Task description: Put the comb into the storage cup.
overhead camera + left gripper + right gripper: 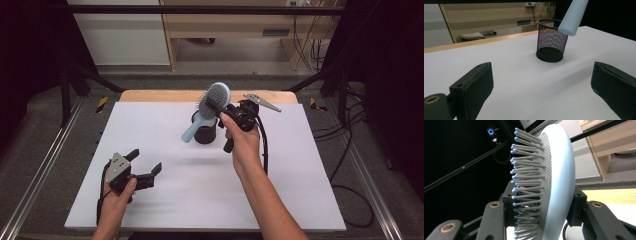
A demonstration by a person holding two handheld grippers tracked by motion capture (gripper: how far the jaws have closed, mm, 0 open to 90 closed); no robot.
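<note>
Hairbrush (pixel 214 101) held by its head, my right gripper (pixel 223 107) pinching bristle side and back, handle angled down over the mesh cup (pixel 204 131), likely for dropping in. Left gripper (pixel 141 167) spread, empty, resting on the table (pixel 280 165).

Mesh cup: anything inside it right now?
In the left gripper view the mesh cup looks empty through its wire wall. The hairbrush, held by the right tool, hangs with its handle above the rim. The cup's floor is hidden.
</note>
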